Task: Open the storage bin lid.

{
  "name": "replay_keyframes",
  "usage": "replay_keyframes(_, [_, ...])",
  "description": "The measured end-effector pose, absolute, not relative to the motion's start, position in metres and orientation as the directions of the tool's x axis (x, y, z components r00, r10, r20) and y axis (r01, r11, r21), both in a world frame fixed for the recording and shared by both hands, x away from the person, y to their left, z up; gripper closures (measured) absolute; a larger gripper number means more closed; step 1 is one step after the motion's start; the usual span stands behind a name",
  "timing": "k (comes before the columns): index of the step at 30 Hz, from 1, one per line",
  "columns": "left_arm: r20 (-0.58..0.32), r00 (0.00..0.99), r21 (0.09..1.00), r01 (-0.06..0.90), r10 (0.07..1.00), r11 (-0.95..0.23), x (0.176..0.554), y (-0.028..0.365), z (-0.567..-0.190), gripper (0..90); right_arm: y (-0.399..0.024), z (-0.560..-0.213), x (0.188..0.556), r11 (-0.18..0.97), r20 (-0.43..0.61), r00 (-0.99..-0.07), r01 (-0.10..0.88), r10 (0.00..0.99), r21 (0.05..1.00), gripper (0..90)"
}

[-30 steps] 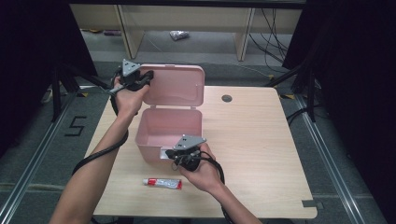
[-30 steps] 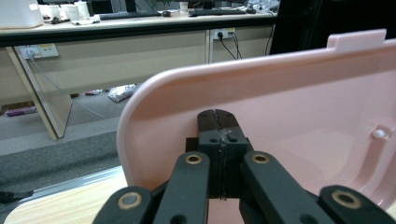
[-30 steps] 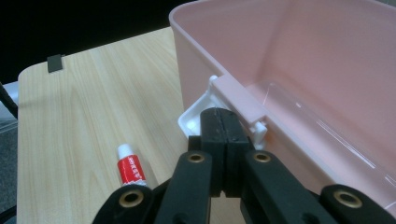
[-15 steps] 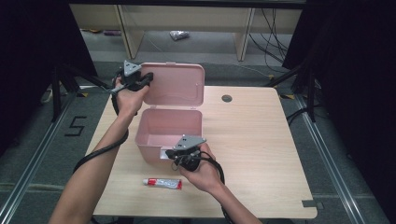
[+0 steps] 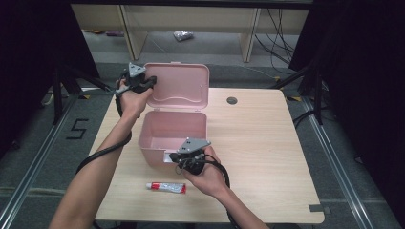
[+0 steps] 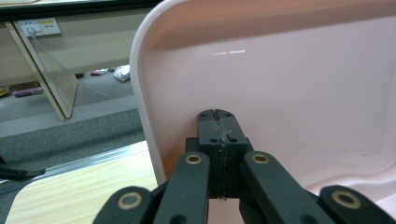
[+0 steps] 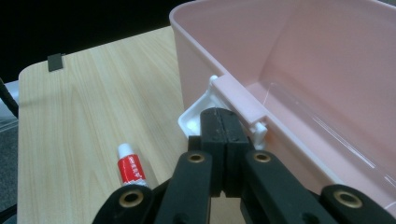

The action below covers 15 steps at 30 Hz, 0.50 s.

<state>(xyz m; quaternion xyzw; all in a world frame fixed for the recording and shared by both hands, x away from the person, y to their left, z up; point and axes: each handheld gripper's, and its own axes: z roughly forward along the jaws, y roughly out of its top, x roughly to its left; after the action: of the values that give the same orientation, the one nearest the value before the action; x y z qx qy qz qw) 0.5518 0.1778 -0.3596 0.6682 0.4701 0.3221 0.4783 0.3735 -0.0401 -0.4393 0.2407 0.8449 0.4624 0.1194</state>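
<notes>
Both tools have their black jaws fully closed, pad against pad, with nothing clamped between them. Left gripper sits at the left edge of the raised lid, near the table's far-left corner; in the left gripper view its closed tips rest against or just short of the lid's smooth inner face, beside the rounded rim. Contact cannot be confirmed. Right gripper sits at the front wall of the pink box, which stands left of centre on the table. In the right gripper view its closed tips meet the white latch that hangs below the box's front rim.

Materials and shapes: the box is glossy pale-pink plastic, rectangular with rounded corners, and its hinged lid stands upright at the far side. The latch is white plastic. The table top is light wood-grain laminate with rounded corners, a small round hole near its far edge and a dark tape mark at its near-right corner.

Contents: the box interior, as far as visible, holds nothing.

Surroundings: a small red-and-white tube lies flat near the table's near edge, in front of the box and just left of the right hand. Cables trail from both grippers along the forearms. Nothing stands between either gripper and the box.
</notes>
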Motion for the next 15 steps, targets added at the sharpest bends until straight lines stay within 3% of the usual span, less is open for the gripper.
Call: replay_keyframes(15, [-0.022,0.350,0.930,0.351,0.937,-0.109,0.5560,0.1758,-0.3658,89.9,-0.0408,-0.4389,0.3751,0.465,0.001,-0.861,0.276,0.509,0.841,90.0])
